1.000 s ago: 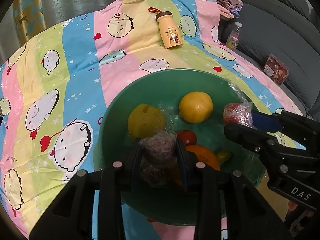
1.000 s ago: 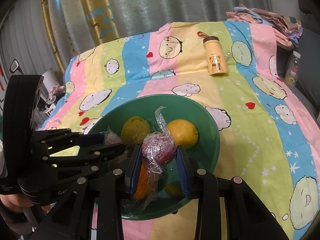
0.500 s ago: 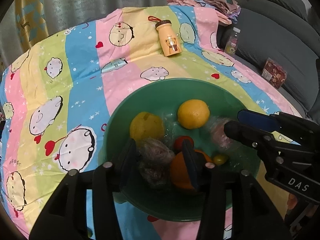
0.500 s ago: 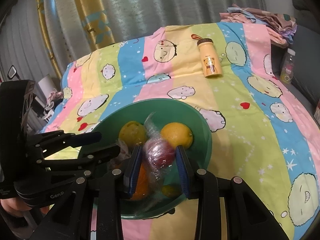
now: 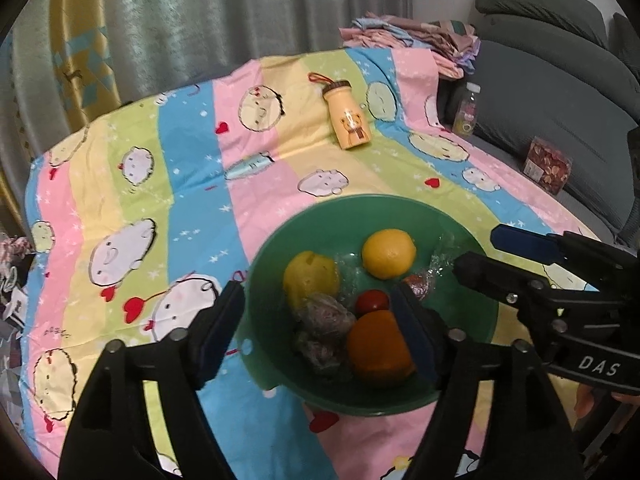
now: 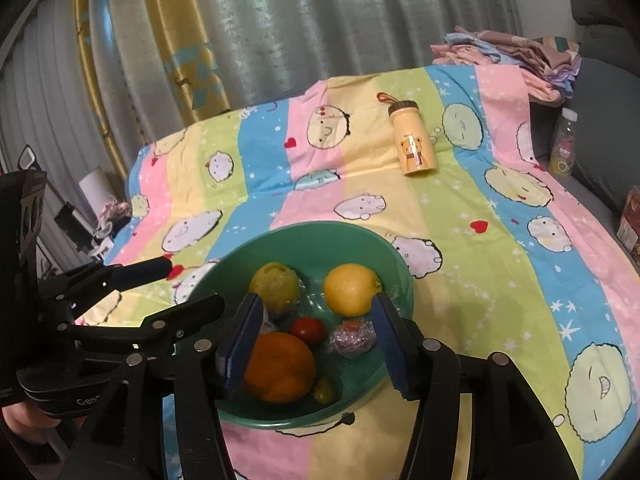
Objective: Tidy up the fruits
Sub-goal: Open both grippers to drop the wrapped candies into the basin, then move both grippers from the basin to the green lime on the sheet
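A green bowl [image 5: 276, 252] [image 6: 320, 229] on the striped cartoon cloth holds a yellow-green fruit [image 5: 310, 280] [image 6: 276, 286], a yellow citrus [image 5: 388, 254] [image 6: 352, 288], a tomato [image 5: 372, 301] [image 6: 307, 330] and an orange [image 5: 378, 350] [image 6: 280, 366]. A dark plastic-wrapped fruit [image 5: 326, 316] lies in the bowl below my left gripper [image 5: 316, 298] [image 6: 192, 286], whose jaws are opening and touch nothing. A red wrapped fruit [image 6: 352, 336] [image 5: 418, 284] rests in the bowl under my right gripper [image 6: 316, 304] [image 5: 478, 249]. Its jaws are also opening, with the pads clear of the fruit.
A yellow bear bottle [image 5: 350, 120] [image 6: 412, 146] lies on the cloth beyond the bowl. Folded clothes [image 5: 412, 36], a clear bottle [image 5: 466, 114] and a red snack pack [image 5: 548, 164] sit by the grey sofa [image 5: 560, 80] on the right. Curtains hang behind.
Both grippers let go of their wrapped fruits, which now lie in the bowl. Their jaws have spread, and both have lifted and drawn back from the bowl.
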Demonstrator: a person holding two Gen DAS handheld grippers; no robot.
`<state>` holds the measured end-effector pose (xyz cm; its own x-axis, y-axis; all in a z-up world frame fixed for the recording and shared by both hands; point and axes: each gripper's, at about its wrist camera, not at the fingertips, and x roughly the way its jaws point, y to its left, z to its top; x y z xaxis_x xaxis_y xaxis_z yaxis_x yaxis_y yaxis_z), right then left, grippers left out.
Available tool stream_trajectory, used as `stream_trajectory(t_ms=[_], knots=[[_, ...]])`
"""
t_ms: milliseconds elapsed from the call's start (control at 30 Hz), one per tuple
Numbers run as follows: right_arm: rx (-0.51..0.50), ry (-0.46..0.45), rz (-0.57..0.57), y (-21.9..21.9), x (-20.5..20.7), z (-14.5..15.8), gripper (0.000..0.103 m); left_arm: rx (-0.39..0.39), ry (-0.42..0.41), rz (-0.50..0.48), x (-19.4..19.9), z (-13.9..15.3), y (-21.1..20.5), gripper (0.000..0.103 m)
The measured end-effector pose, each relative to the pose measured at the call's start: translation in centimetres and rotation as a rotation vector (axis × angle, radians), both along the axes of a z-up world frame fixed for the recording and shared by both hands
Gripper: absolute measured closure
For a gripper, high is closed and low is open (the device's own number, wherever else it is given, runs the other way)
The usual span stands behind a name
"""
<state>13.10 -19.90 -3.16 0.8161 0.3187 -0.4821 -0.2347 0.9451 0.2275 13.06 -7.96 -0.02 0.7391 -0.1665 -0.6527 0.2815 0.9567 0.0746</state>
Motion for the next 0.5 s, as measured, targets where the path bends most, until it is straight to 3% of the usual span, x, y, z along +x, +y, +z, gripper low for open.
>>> stream_trajectory(t_ms=[233, 400, 500], knots=[[0.034, -0.046, 0.018, -0.2, -2.7, 1.2, 0.034, -0.029, -0.021, 0.049, -2.5, 1.3, 1.6, 0.011], [0.061, -0.047, 0.076, 0.2, -4.7, 1.6, 0.032, -0.054, -0.028, 0.084, -4.4, 2.0, 2.8, 0.001], [0.075, -0.064, 0.11, 0.7, -5.9, 1.8, 0.032, -0.066, -0.024, 0.097, -5.6, 2.1, 3.4, 0.001]])
